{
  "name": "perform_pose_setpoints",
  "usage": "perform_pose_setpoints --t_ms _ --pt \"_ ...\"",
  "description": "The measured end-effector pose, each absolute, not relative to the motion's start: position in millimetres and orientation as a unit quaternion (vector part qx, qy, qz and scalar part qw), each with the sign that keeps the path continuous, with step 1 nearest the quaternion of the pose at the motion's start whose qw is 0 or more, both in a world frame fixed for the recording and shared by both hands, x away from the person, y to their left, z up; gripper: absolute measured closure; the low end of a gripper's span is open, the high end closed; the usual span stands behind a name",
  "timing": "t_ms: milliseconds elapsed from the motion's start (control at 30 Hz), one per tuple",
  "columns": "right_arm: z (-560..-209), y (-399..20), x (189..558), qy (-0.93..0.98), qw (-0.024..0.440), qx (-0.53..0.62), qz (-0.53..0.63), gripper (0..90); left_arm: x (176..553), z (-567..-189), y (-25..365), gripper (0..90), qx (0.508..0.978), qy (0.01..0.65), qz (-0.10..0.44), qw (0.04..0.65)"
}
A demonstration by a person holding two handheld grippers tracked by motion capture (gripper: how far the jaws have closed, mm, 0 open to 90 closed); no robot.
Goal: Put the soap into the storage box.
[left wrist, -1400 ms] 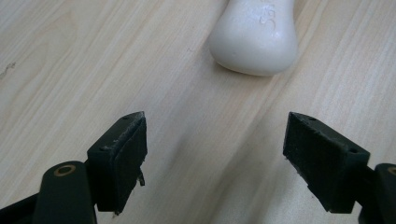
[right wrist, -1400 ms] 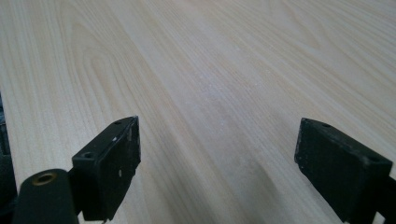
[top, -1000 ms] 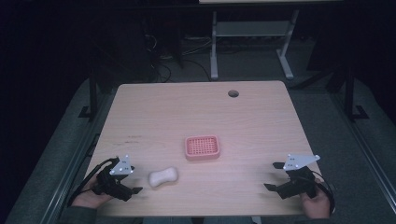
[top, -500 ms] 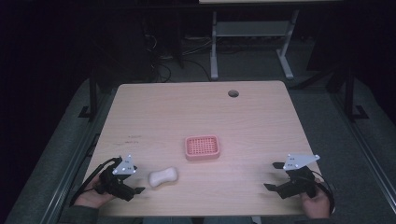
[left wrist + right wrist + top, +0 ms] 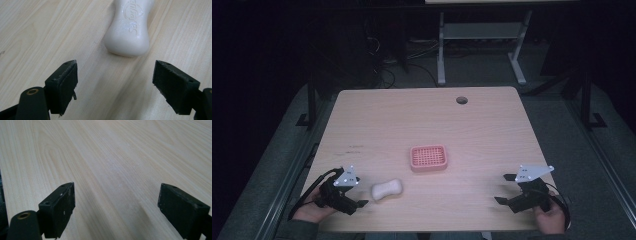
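Observation:
A white bar of soap lies on the wooden table near its front left. In the left gripper view the soap sits just ahead of the jaws, embossed lettering up. My left gripper is open, a short way left of the soap, nothing between its pads. A pink soap dish with a gridded top rests at the table's middle. At the front right my right gripper stands open over bare wood.
A round cable hole is in the table's far edge area. Behind the table stands a white metal frame on a dark floor. Dark table rails run along both sides.
My left gripper has crept slightly right toward the soap. The right gripper, soap and dish have stayed put.

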State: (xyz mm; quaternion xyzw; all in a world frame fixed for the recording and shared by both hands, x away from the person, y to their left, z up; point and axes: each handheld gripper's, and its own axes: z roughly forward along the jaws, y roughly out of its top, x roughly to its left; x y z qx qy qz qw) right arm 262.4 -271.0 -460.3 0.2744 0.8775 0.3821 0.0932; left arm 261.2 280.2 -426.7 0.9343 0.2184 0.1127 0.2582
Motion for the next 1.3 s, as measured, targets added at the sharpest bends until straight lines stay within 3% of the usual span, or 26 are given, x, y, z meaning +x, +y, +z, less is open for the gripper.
perform_pose_setpoints --t_ms 1300 --pt "-458 -271 258 0.874 0.100 0.276 0.388 14.1 264 -415 255 20.5 0.941 0.193 0.113 0.254"
